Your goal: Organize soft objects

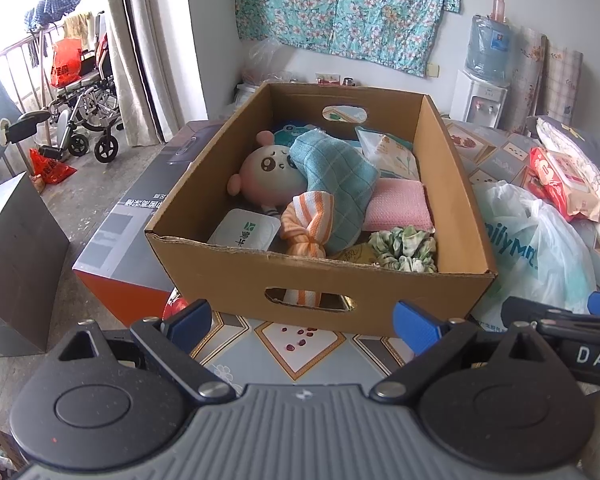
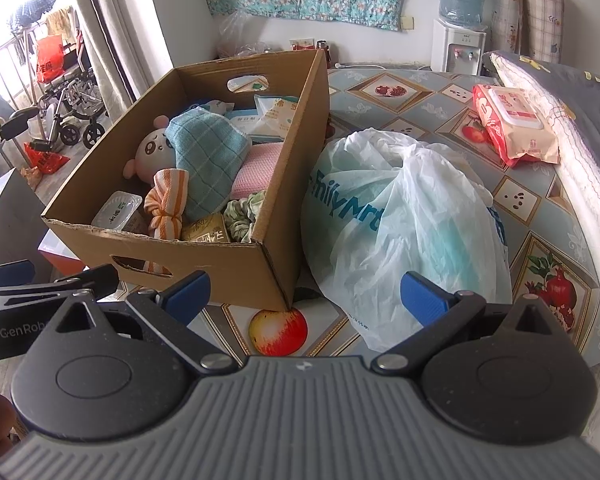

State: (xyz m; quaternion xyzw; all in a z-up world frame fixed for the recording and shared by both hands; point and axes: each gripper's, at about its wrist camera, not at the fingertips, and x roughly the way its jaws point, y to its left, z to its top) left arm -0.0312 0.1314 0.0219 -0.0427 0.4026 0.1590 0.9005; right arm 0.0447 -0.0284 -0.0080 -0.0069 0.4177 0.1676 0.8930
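A cardboard box (image 1: 308, 280) (image 2: 204, 256) stands on the patterned table. Inside lie a pink plush doll (image 1: 266, 176) (image 2: 152, 150), a teal checked cloth (image 1: 336, 184) (image 2: 208, 152), an orange-striped knotted cloth (image 1: 306, 220) (image 2: 168, 204), a pink sponge cloth (image 1: 398, 206) (image 2: 256, 172), a green floral scrunchie (image 1: 406, 248) (image 2: 242, 216) and a white wipes pack (image 1: 244, 232) (image 2: 114, 208). My left gripper (image 1: 302, 322) hangs open just before the box's near wall, holding nothing. My right gripper (image 2: 304, 294) is open too, near the box's right corner and a white plastic bag (image 2: 408, 220) (image 1: 540, 248).
A red wet-wipes pack (image 2: 514, 120) (image 1: 560, 180) lies on the table at the far right beside a folded blanket (image 2: 560, 92). A grey-and-orange carton (image 1: 140, 240) sits left of the box. A wheelchair (image 1: 80, 108) and a water dispenser (image 2: 458, 20) stand farther off.
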